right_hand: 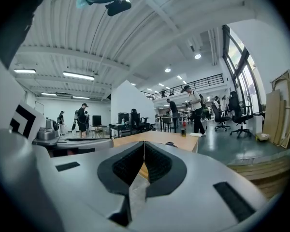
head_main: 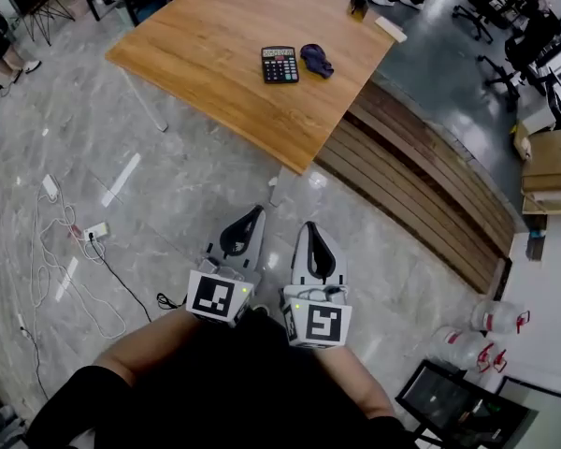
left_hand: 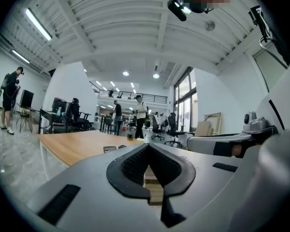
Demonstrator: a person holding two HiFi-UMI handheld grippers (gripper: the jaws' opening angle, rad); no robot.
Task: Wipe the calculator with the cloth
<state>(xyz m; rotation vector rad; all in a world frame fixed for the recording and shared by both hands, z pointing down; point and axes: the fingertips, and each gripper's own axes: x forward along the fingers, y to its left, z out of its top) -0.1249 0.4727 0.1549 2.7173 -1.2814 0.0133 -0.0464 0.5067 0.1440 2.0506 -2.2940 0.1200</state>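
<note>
Left gripper (head_main: 253,215) and right gripper (head_main: 310,229) hang jaws shut, empty, since the calculator (head_main: 280,65) and cloth (head_main: 317,60) lie well ahead on the table (head_main: 206,59).

The table (head_main: 234,73) is honey-brown wood with a streaky grain. The calculator (head_main: 280,65) is black with pale keys, and the cloth (head_main: 316,59) is dark purple-blue. The left gripper (head_main: 254,215) and the right gripper (head_main: 311,230) are light grey with black pads and black-and-white square markers. The floor (head_main: 196,185) is grey and marbled.
</note>
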